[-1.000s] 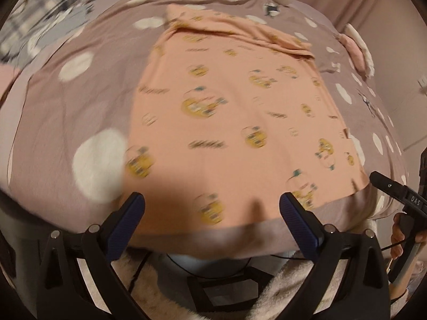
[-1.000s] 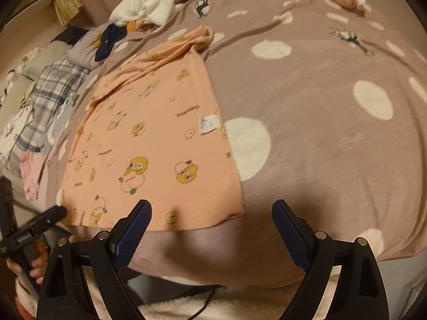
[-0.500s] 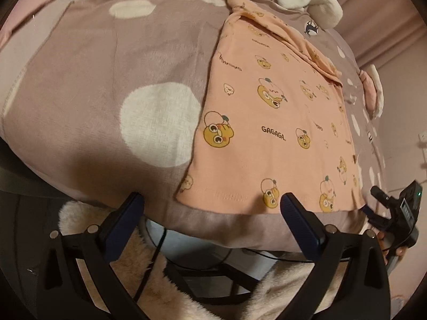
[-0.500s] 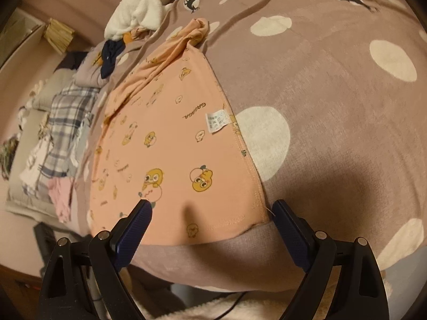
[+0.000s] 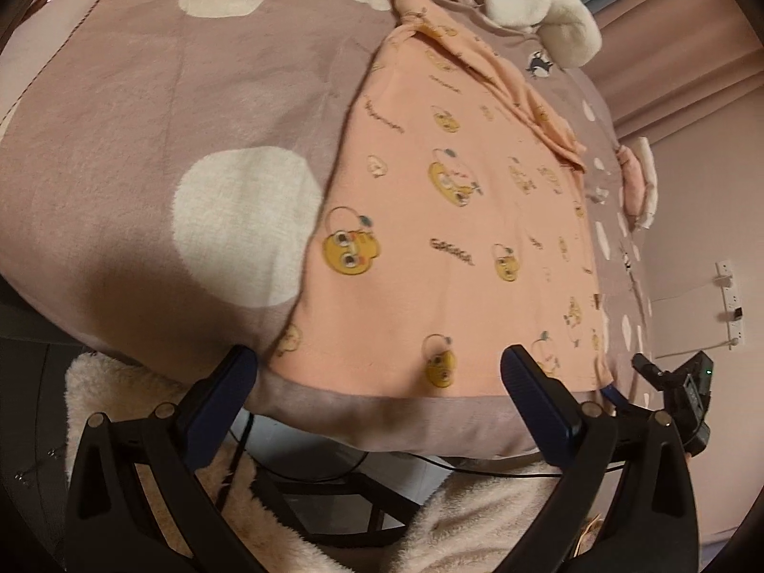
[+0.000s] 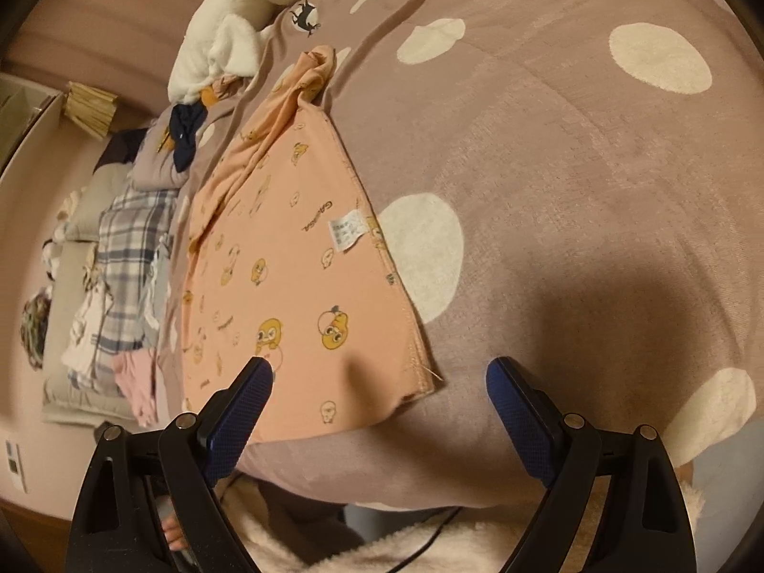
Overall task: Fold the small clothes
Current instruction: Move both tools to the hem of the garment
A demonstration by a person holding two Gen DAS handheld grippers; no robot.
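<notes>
A small peach garment (image 5: 458, 238) with yellow cartoon faces lies flat on a taupe blanket with white dots (image 5: 191, 110); its far end is bunched. It also shows in the right wrist view (image 6: 296, 286), with a white care label (image 6: 346, 234) near its right edge. My left gripper (image 5: 377, 382) is open and empty, its jaws astride the garment's near left corner at the bed's front edge. My right gripper (image 6: 377, 396) is open and empty, astride the near right corner. The right gripper's body also shows in the left wrist view (image 5: 683, 382).
White plush bedding (image 5: 535, 5) lies at the far end of the bed. Plaid and other clothes (image 6: 124, 248) are piled to the left. A fluffy cream rug (image 5: 143, 429) and cables (image 5: 429, 468) lie on the floor below the bed edge. A power strip (image 5: 730, 305) hangs on the wall.
Both grippers have moved down and closer to the garment's near corners, the left toward the left corner and the right toward the right corner. Both stay open.
</notes>
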